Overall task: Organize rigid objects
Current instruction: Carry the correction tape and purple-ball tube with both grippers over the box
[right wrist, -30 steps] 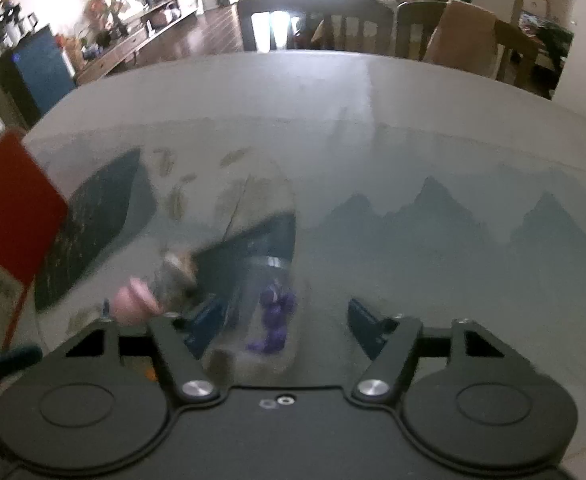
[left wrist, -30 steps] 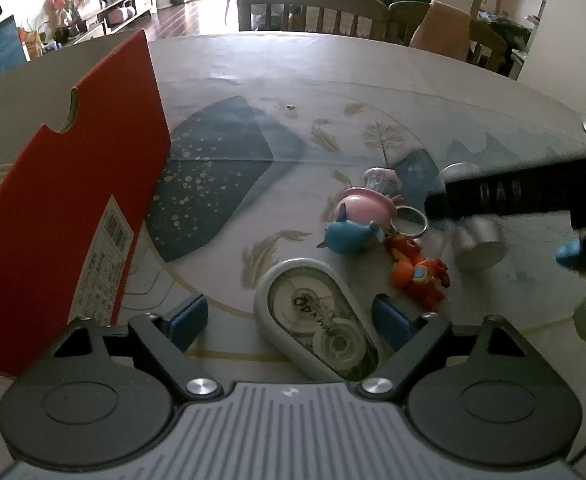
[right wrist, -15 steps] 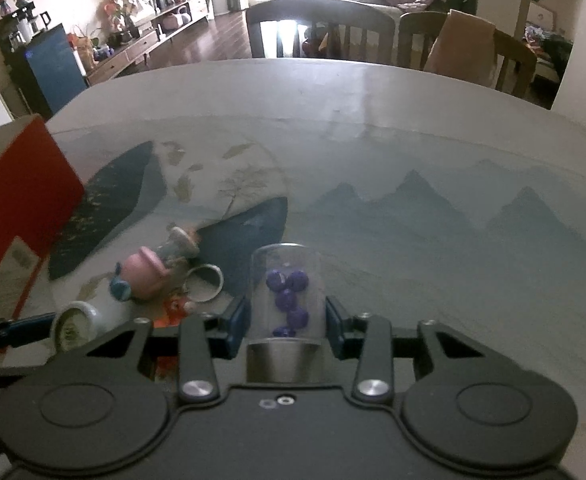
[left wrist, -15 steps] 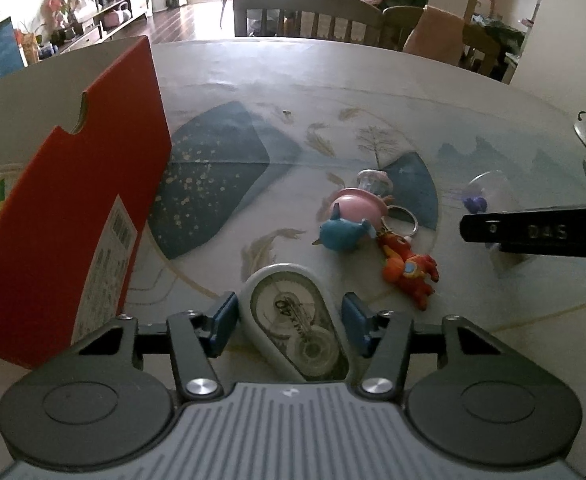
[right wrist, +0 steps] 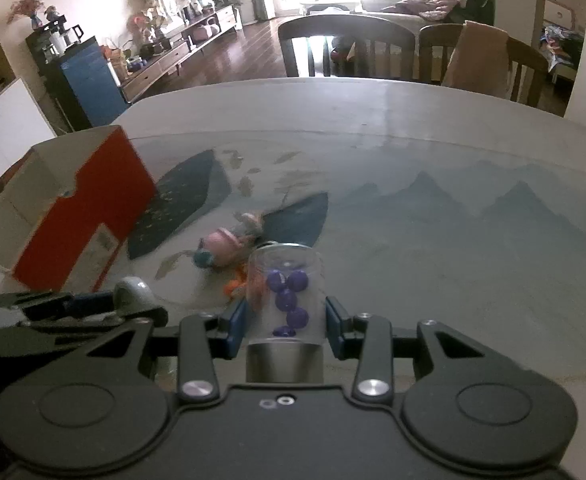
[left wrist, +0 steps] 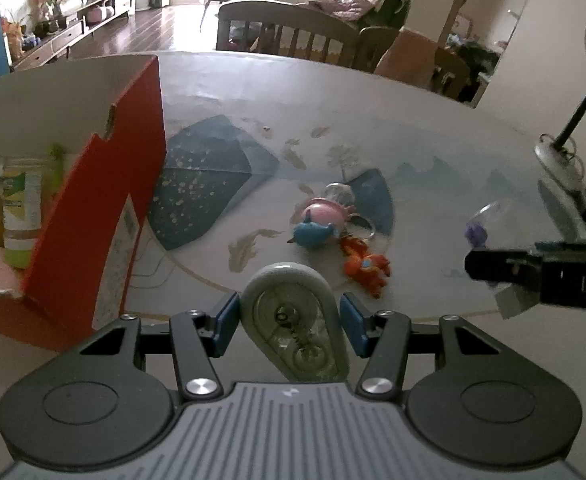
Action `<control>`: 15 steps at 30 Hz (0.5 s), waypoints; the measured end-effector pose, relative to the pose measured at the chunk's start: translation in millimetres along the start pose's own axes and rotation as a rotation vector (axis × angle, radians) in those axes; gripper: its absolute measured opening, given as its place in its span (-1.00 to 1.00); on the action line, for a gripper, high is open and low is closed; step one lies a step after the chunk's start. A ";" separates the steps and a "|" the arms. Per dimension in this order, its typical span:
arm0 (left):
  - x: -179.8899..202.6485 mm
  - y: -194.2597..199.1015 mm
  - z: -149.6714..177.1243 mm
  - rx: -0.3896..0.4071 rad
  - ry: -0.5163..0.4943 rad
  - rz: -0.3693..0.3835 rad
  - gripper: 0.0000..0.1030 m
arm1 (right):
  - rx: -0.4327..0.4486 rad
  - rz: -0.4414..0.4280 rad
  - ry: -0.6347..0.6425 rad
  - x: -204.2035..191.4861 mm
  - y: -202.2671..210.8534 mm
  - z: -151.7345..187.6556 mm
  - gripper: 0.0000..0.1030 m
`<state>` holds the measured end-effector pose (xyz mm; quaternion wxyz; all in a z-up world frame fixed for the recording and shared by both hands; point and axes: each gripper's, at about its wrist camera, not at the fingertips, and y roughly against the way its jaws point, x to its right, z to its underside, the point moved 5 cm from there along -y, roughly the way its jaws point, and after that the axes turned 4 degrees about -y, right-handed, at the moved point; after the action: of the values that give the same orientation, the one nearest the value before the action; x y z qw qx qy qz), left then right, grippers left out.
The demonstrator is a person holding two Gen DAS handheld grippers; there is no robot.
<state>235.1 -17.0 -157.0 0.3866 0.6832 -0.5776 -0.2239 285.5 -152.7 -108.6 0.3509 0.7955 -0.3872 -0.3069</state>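
Observation:
My left gripper (left wrist: 289, 314) is shut on a grey correction tape dispenser (left wrist: 293, 320), held above the table. My right gripper (right wrist: 285, 318) is shut on a clear jar of purple pins (right wrist: 287, 300) with a metal lid toward the camera. On the table ahead lie a pink and blue whale toy (left wrist: 317, 224) and an orange figure keychain (left wrist: 365, 266). The toy (right wrist: 221, 246) also shows in the right wrist view. An open red box (left wrist: 105, 208) stands at the left, with a bottle (left wrist: 21, 204) and other items inside. The left gripper's fingers (right wrist: 89, 304) appear low left in the right wrist view.
The round table (left wrist: 373, 120) has a landscape-print cover. A desk lamp (left wrist: 569, 152) stands at the right edge. Wooden chairs (right wrist: 345, 46) line the far side. The red box (right wrist: 81, 224) sits near the table's left edge.
Both grippers closed on their objects, the left on the tape dispenser, the right on the jar, then lifted them off the table. The box interior has come into view.

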 end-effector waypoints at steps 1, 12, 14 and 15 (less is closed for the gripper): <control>-0.2 4.0 -0.5 0.003 0.003 0.011 0.05 | -0.001 -0.002 0.002 -1.9 4.0 0.7 -0.24; -9.9 47.6 -12.4 0.071 0.023 0.095 0.04 | 0.052 -0.028 0.007 -30.3 42.6 1.5 -0.24; -14.1 56.0 -17.9 0.086 0.024 0.105 0.04 | 0.062 -0.029 0.011 -37.8 47.5 -0.6 -0.24; -16.5 60.5 -20.9 0.093 0.024 0.110 0.04 | 0.068 -0.028 0.011 -41.7 49.4 -2.0 -0.24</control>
<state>209.7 2.4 -99.2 0.3732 0.6702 -0.6194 -0.1671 245.9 -139.8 -59.1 0.3215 0.8139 -0.3845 -0.2939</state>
